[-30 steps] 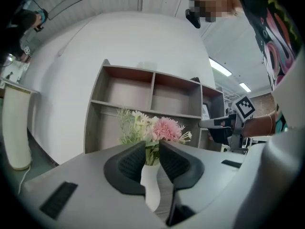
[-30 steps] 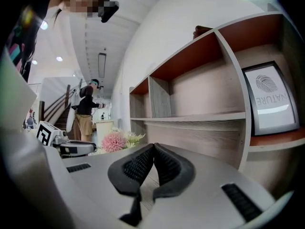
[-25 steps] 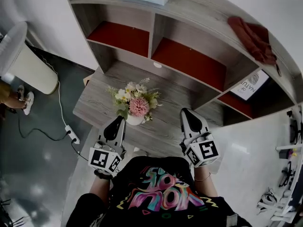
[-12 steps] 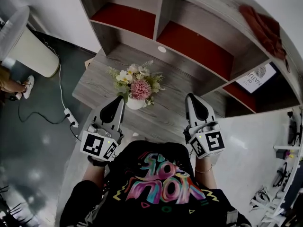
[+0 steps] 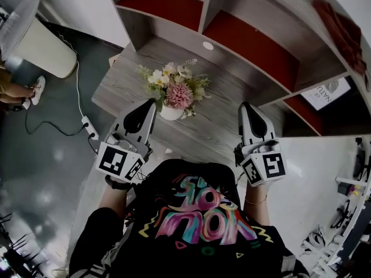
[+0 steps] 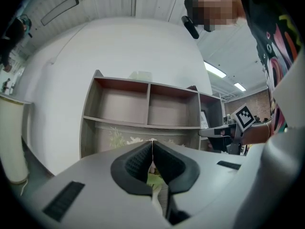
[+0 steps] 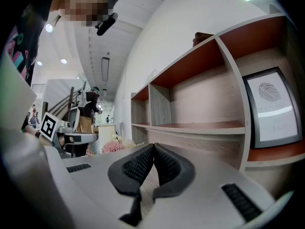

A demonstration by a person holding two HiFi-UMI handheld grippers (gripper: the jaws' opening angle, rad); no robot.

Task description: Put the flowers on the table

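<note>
A bouquet of pink and white flowers [image 5: 173, 87] in a small white vase [image 5: 170, 113] stands upright on the grey wooden table [image 5: 223, 123]. My left gripper [image 5: 152, 102] hovers just left of the vase, its tips by the leaves, with the jaws shut and empty. In the left gripper view that gripper [image 6: 152, 141] points level at the shelf, and pale blooms [image 6: 123, 139] show behind its tips. Over the table's right part my right gripper [image 5: 246, 105] is shut on nothing. The right gripper view shows those jaws [image 7: 153, 146] closed, with the flowers [image 7: 114, 145] off to their left.
A grey shelf unit [image 5: 243, 51] with red-backed compartments rises behind the table. A framed sign [image 5: 327, 91] leans in its lower right bay, and a dark red cloth [image 5: 343, 30] lies on top. A white bin [image 5: 43, 48], a cable and a power strip [image 5: 88, 127] are on the floor at left.
The left gripper has risen slightly beside the vase. The vase stays on the table and the right gripper has kept still. The head view has shifted.
</note>
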